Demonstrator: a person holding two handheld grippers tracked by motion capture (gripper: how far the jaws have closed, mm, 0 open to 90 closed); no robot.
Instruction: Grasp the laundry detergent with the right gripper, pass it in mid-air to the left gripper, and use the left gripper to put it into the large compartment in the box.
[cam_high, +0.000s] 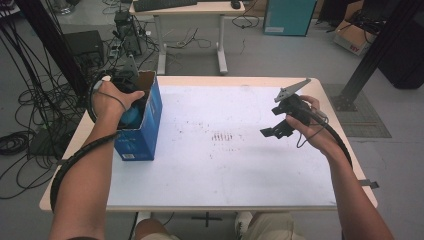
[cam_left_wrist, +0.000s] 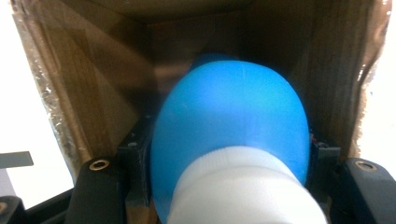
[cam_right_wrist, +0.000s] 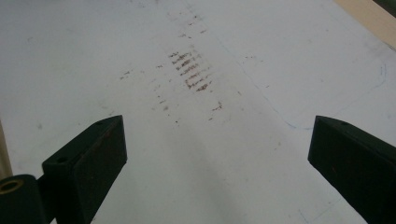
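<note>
Left, inside the box (cam_high: 142, 131): left gripper (cam_left_wrist: 229, 186) fingers clamped on blue bottle (cam_left_wrist: 233, 121). Right, above the surface (cam_high: 240, 165): right gripper (cam_right_wrist: 217, 154) fingers wide, holding nothing.

The box (cam_high: 141, 125) stands on the desk (cam_high: 225, 170) at nine o'clock; the bottle (cam_left_wrist: 233, 126) sits inside it; the right gripper (cam_high: 274, 131) hangs at three o'clock.

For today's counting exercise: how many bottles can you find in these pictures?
1: a blue bottle held by the left tool inside the box. More may be hidden deeper inside.
</note>
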